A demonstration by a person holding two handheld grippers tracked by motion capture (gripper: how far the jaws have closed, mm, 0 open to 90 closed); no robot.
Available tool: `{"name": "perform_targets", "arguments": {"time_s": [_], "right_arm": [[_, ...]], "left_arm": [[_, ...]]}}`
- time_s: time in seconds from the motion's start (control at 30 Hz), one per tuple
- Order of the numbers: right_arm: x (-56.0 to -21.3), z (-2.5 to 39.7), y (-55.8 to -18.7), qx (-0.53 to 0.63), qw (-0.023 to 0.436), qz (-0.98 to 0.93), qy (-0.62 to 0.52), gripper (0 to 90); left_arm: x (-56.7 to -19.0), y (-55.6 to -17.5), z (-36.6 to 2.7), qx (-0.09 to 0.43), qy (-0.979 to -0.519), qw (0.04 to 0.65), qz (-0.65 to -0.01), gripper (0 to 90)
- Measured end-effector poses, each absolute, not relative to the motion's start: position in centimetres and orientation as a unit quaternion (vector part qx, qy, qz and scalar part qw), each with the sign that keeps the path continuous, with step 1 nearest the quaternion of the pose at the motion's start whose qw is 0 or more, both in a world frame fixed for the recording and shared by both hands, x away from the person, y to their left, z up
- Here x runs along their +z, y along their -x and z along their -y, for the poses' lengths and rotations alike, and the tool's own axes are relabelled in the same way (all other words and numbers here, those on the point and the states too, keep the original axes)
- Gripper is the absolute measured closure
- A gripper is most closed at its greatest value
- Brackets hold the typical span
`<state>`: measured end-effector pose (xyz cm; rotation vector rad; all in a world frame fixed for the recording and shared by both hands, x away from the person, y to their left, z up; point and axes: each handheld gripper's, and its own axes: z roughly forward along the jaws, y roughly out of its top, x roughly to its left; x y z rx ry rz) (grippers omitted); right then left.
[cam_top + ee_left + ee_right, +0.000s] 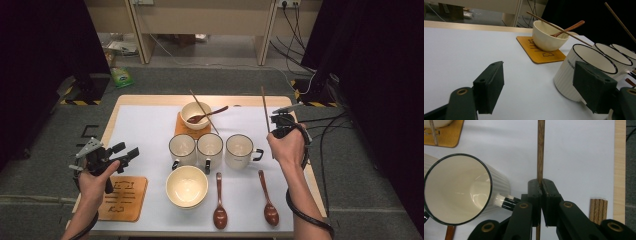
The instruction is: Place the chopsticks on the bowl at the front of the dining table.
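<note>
- Chopstick [540,150]: we see a thin brown wooden stick clamped between the jaws of the right hand-held gripper [540,186], its long axis running straight away from us over the white table [145,130], just beside a ribbed white mug [456,187].
- Its lower end is cut off behind the jaws.
- Left hand-held gripper [536,82]: jaws apart, holding nothing.
- Farther off, a cream bowl [195,115] on a wooden coaster [182,131] carries another chopstick [202,111].
</note>
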<state>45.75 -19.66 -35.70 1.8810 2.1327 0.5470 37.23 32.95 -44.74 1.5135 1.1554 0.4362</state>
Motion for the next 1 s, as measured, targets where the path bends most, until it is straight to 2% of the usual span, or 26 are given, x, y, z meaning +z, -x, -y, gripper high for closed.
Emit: {"name": "perform_targets", "arguments": {"time_s": [1.0], "right_arm": [[-35.2,18.5,-46.6,0.199,0.127,-0.736,-0.635,85.5]], "left_arm": [[-44.8,-37.2,-33.0,0.185,-0.642,0.559,-0.491,24.5]]}}
